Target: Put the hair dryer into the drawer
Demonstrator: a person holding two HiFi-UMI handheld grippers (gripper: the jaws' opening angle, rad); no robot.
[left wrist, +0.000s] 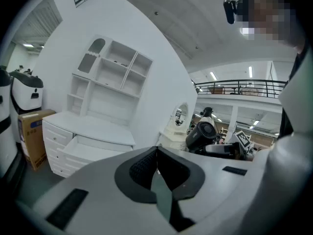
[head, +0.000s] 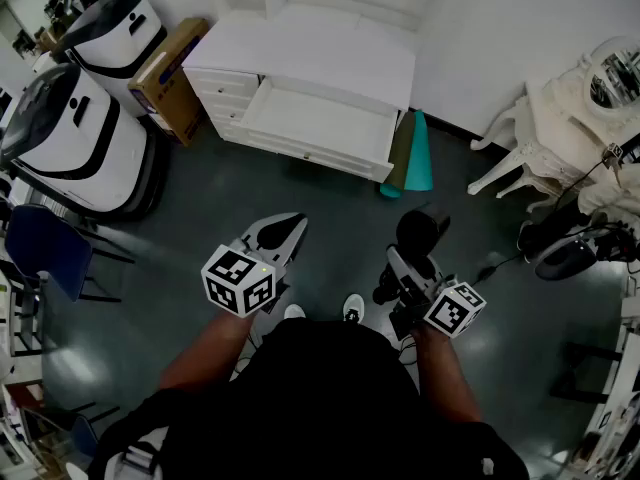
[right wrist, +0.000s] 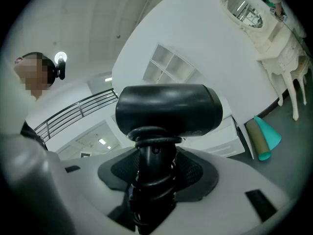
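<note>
Saw the drawer [head: 320, 118] pulled out of the white dresser [head: 310, 48], with only its bare white bottom showing in the head view. Held the dryer [head: 421, 232] well short of the drawer and a little right of it, above the grey floor [head: 330, 208], not in it. Pinched its black handle in the right gripper [head: 405, 273], with the barrel above the jaws. Carried the left gripper [head: 283, 230] pressed together on nothing, also well short of the drawer.

In the head view alone, made out a cardboard box [head: 170, 68] left of the drawer. Also made out a teal roll [head: 418, 153] and a brown roll [head: 400, 148] leaning at the drawer's right end. From the left gripper [left wrist: 157, 151] view alone, made out the drawer [left wrist: 93, 151] at a low slant and open shelves [left wrist: 115, 72] above it. There too, caught the dryer's [left wrist: 201, 133] round back grille, off to the right of the drawer. From the right gripper [right wrist: 155, 168] view alone, made out the cord [right wrist: 154, 141] wound round the dryer's [right wrist: 168, 109] handle between the pads. Saw the teal roll [right wrist: 269, 136] there again, low at the right.
</note>
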